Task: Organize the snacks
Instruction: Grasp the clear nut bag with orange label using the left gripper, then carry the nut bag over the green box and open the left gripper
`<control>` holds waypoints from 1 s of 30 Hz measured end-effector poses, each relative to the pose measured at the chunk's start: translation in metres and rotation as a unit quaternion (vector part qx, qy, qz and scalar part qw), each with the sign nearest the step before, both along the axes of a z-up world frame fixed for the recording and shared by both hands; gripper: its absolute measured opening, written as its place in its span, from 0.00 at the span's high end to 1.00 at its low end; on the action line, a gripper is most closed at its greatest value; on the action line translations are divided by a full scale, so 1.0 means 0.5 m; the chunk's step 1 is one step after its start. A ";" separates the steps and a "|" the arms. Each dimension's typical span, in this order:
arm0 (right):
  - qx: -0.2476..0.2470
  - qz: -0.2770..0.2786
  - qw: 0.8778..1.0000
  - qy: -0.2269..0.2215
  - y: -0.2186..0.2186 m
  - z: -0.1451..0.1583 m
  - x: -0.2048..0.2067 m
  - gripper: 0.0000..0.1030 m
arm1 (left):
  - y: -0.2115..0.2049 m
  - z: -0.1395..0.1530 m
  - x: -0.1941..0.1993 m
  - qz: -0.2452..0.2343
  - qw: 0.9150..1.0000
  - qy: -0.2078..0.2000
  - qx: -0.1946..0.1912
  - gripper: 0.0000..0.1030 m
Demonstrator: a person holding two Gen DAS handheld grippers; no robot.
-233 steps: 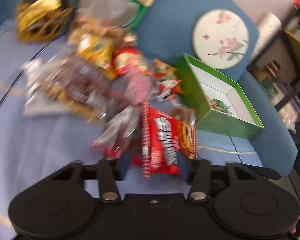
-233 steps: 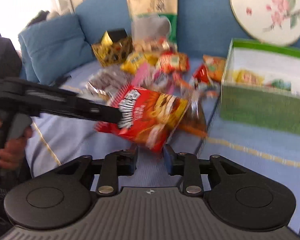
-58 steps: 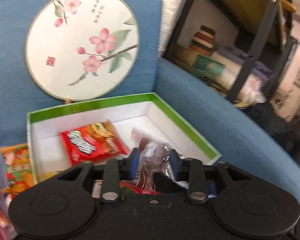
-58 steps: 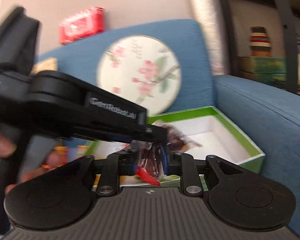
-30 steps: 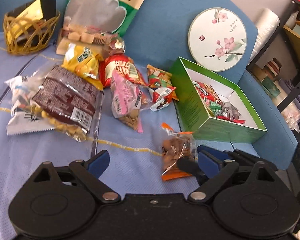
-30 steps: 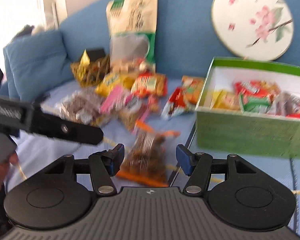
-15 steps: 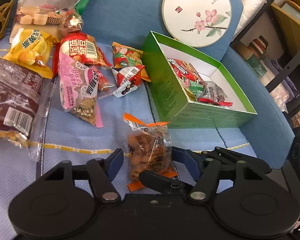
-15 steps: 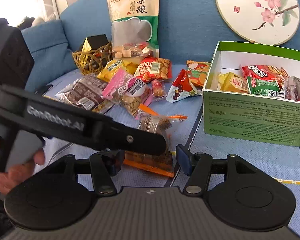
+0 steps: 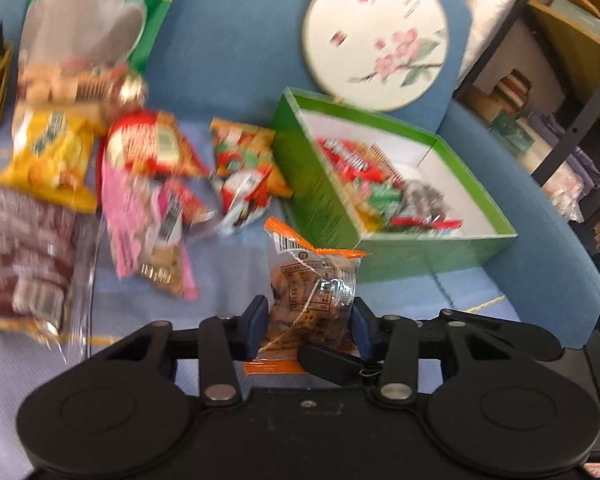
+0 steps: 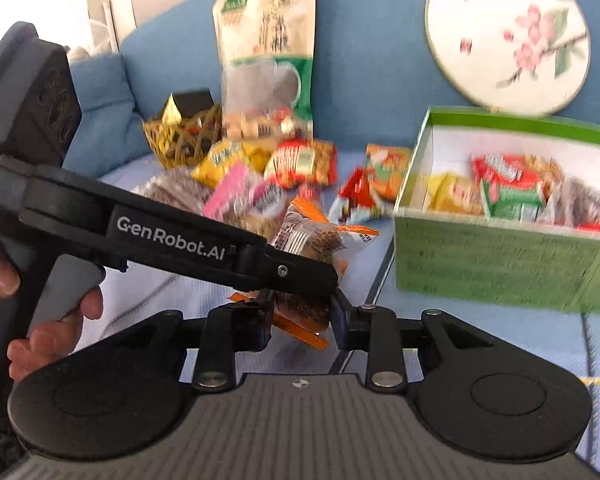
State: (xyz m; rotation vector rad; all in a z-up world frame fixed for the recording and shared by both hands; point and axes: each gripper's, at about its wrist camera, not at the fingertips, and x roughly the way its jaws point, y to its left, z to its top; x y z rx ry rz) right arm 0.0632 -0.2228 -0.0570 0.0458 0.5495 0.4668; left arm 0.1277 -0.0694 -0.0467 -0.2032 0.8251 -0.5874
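Note:
A clear packet of brown nuts with orange ends (image 9: 312,280) stands between the blue pads of my left gripper (image 9: 308,320). Those jaws are closing and both pads touch its sides. In the right wrist view the same packet (image 10: 308,236) has its lower end between the pads of my right gripper (image 10: 300,320), whose jaws are closing on it too. The left gripper (image 10: 312,276) crosses that view from the left and covers the packet's middle. The green box (image 9: 400,246) lies open to the right with several snack packets inside.
Loose snacks lie to the left on the blue sofa seat: a yellow packet (image 9: 48,152), a red one (image 9: 148,148), a pink one (image 9: 140,216). A tall green-and-white bag (image 9: 88,20) and a round painted fan (image 9: 376,36) lean on the backrest. A person's hand (image 10: 52,320) holds the left gripper.
Both pairs of jaws have narrowed from wide open to touching the nut packet. The packet, flat on the seat before, now stands up between the pads.

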 end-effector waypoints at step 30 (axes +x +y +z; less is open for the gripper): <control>0.039 -0.271 0.958 -0.090 -0.270 0.037 0.005 0.50 | -0.385 0.085 0.108 -0.179 0.980 -0.087 -0.003 0.41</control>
